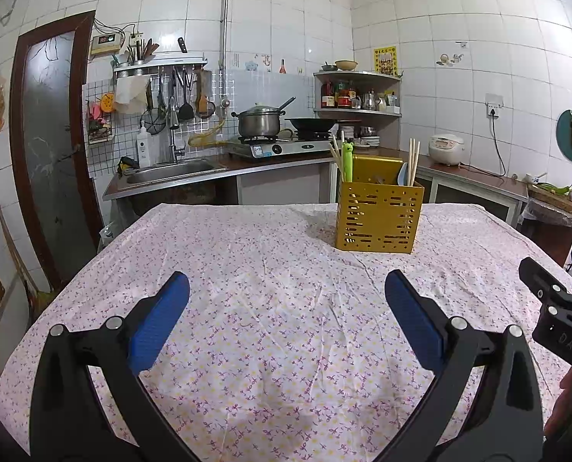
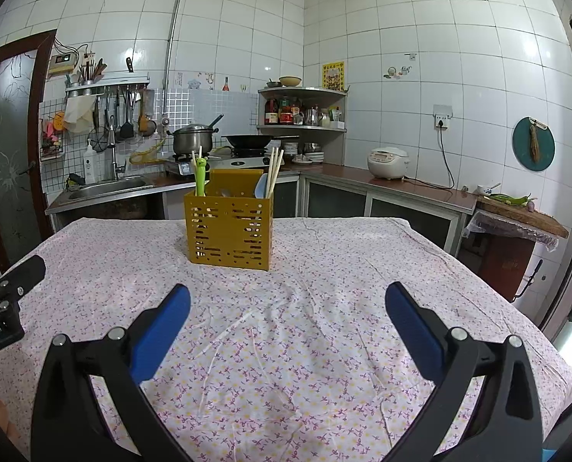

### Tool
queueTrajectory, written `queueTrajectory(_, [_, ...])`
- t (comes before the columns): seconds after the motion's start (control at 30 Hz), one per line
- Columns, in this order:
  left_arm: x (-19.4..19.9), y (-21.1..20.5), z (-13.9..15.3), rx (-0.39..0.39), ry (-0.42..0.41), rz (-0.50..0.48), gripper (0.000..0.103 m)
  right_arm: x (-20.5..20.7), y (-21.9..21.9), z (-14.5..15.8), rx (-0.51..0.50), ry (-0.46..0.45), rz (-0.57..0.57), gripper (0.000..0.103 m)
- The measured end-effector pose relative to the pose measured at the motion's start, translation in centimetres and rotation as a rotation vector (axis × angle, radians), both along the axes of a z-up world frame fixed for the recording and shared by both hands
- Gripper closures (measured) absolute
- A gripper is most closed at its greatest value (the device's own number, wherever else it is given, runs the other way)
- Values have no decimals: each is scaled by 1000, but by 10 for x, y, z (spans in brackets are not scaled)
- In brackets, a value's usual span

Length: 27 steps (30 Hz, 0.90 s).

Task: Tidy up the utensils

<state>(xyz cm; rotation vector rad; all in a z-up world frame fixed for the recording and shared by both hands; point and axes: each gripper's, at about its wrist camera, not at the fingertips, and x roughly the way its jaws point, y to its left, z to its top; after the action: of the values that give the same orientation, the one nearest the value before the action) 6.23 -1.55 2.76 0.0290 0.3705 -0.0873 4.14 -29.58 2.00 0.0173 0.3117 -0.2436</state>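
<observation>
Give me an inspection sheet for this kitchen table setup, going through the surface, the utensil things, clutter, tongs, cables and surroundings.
Surface: table under a floral tablecloth, wrinkled.
Job's things: yellow holder upright at the far middle of the table, holding chopsticks, a green frog-topped utensil and a pale blue spoon.
Clutter: nothing seen loose on the cloth.
Grippers: left tongs open and empty; right tongs open and empty, both low over the near side.
Cables: black cord from wall socket to rice cooker.
Surroundings: sink, pot and wok on the stove, corner shelf with bottles.
</observation>
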Motion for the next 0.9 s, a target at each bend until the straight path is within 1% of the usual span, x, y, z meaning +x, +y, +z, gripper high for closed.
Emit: queueTrajectory(0.9, [-3, -2, 4, 9, -9, -8, 5, 0, -6, 0, 2, -1, -6, 4])
